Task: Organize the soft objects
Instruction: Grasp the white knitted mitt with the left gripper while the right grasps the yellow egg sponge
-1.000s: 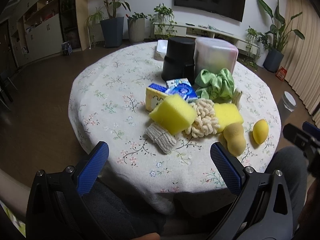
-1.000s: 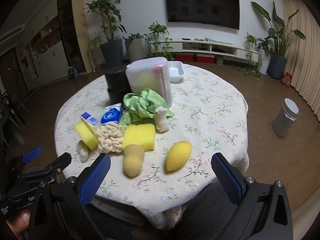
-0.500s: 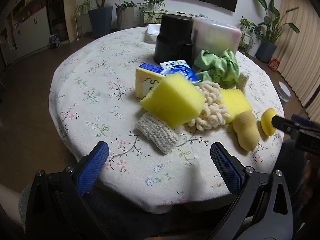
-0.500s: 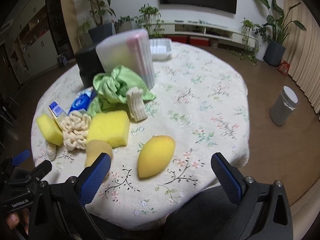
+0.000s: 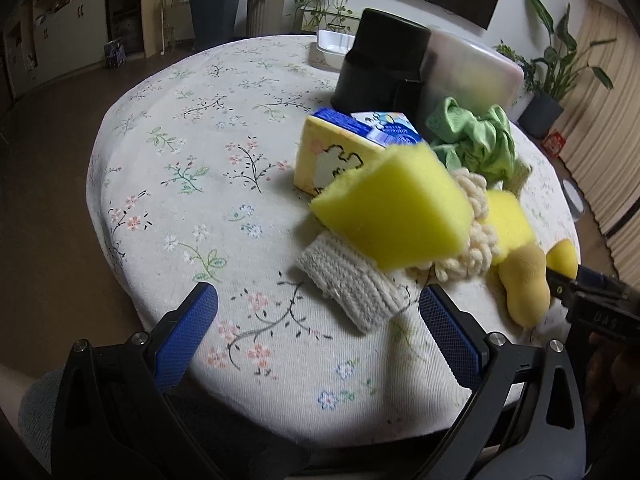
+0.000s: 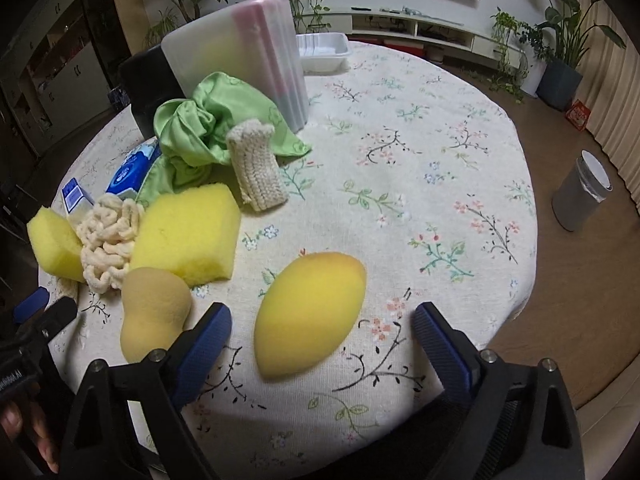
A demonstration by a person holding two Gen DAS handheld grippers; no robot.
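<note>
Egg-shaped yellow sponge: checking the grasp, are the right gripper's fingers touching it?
Apart. The right wrist view shows tablecloth between each blue finger and the egg-shaped yellow sponge.

In the left wrist view the near yellow sponge [image 5: 394, 216] is motion-blurred and hides much of the cream looped cloth [image 5: 468, 240] behind it. The yellow egg-shaped sponge [image 5: 563, 254] at far right is half covered by the right gripper's finger. The clear plastic box [image 6: 244, 52] is frosted; its pink and yellow contents cannot be identified. The black container [image 6: 146, 84] sits mostly hidden behind it.
</note>
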